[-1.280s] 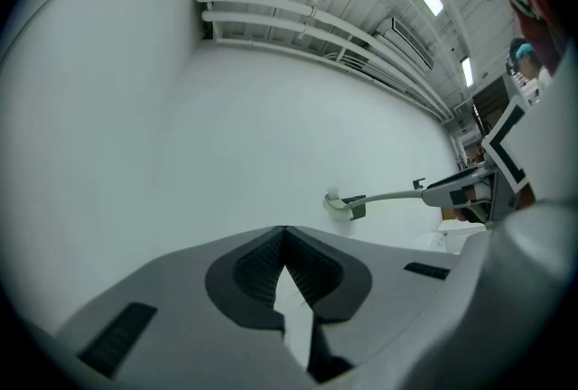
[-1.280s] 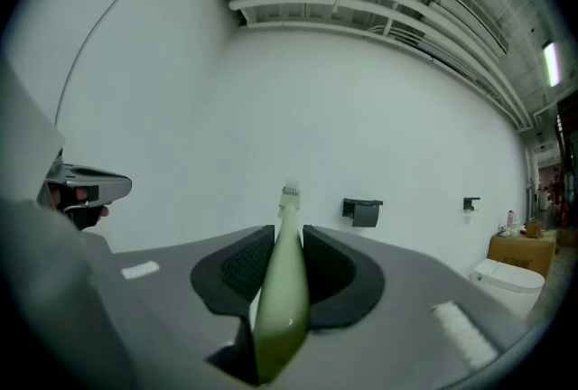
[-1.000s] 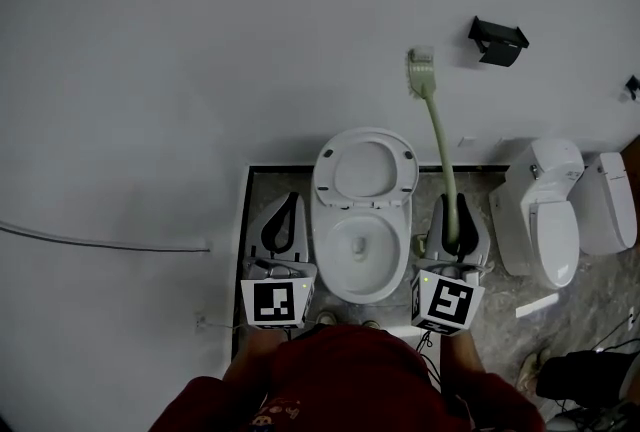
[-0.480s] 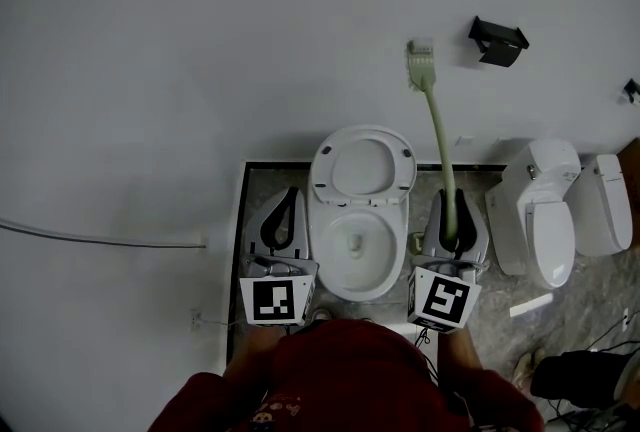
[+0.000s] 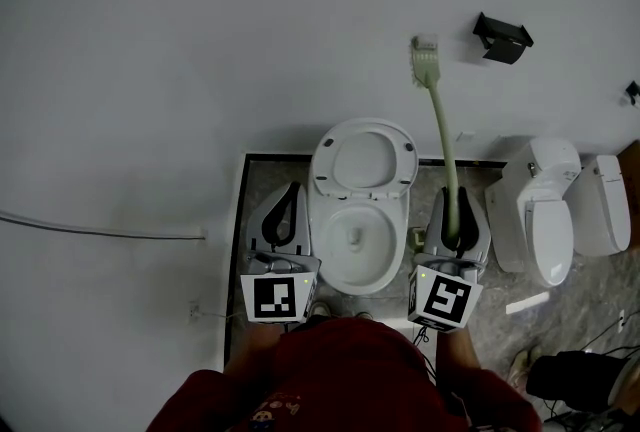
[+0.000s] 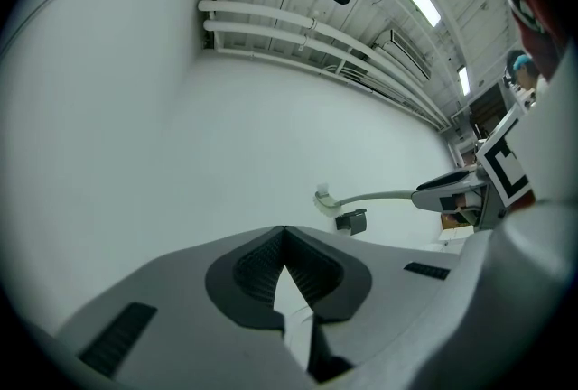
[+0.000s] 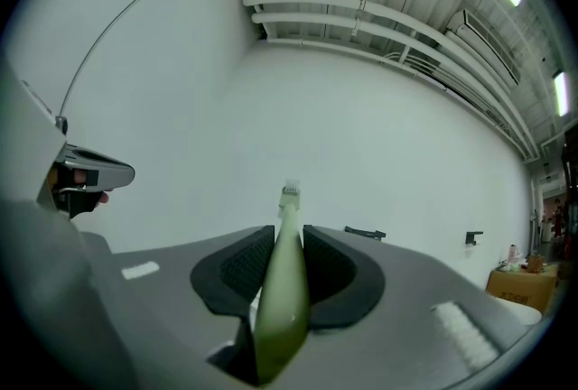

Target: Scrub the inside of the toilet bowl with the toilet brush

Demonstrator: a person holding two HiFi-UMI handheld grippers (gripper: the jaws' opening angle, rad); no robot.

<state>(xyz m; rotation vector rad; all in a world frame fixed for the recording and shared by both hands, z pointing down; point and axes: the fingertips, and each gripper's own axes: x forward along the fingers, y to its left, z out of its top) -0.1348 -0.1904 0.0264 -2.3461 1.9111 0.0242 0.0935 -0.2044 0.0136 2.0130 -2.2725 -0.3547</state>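
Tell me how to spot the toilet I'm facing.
Along the white wall, look at the dark-framed floor panel. The toilet there sits between the left gripper and the right gripper; unlike the closed toilet at right, its lid is raised.

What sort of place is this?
Probably a warehouse-style test space mocked up as a bathroom: a white ceramic toilet stands by a bare white wall, two more white toilets sit beside it, and exposed white ceiling pipes run overhead.
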